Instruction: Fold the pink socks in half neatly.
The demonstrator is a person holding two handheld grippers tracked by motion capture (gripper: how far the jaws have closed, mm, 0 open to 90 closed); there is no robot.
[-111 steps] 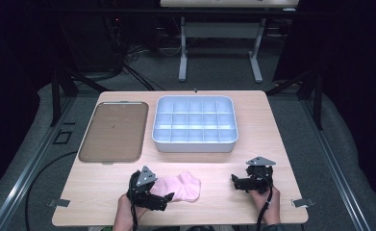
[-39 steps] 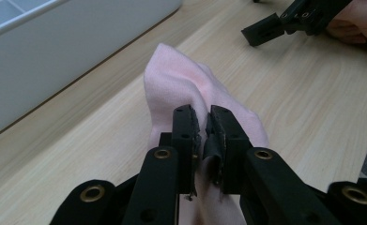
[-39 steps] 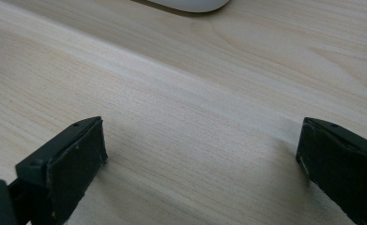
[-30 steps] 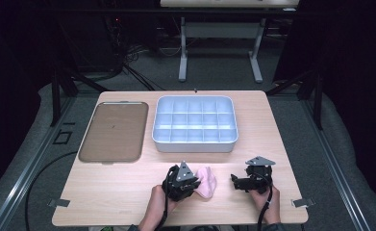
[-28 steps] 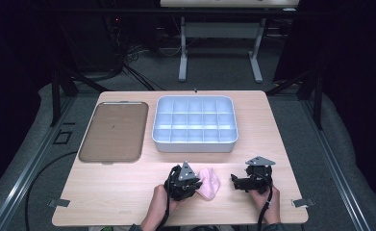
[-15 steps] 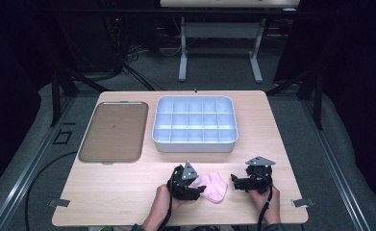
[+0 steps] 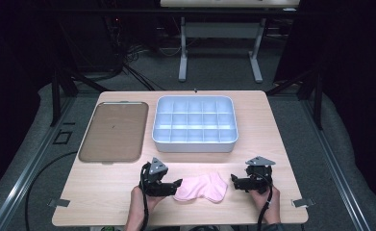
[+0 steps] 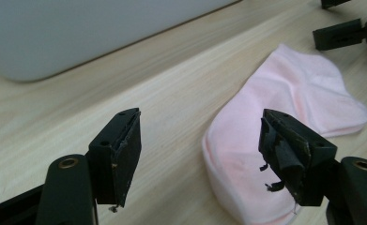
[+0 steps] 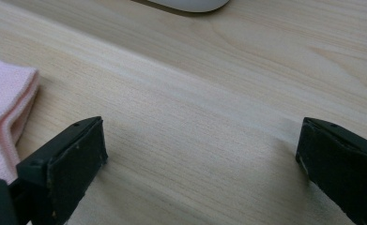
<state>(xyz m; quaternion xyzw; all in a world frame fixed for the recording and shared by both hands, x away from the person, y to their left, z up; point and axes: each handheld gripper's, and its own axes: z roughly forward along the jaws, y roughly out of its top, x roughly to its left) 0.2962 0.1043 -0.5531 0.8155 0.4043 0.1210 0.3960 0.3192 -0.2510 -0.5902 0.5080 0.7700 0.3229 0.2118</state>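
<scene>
Lying flat near the table's [image 7: 104, 202] front edge, between the two grippers, is a pink sock [image 7: 202, 186], soft and slightly rumpled. Behind it, toward the far edge, stand a white compartment tray [image 7: 194, 124] and, left of it, a brown tray [image 7: 113, 131]. The left gripper [image 7: 169, 185], jaws just opened, straddles the sock's cuff without pressing. The right gripper [image 7: 238, 182] gapes wide over bare wood.

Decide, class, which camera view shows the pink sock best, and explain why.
The high view: the whole pink sock lies flat on the table, its outline complete. The left gripper view shows the sock close, its near end cut off by a jaw. The right gripper view catches just one folded edge.
</scene>
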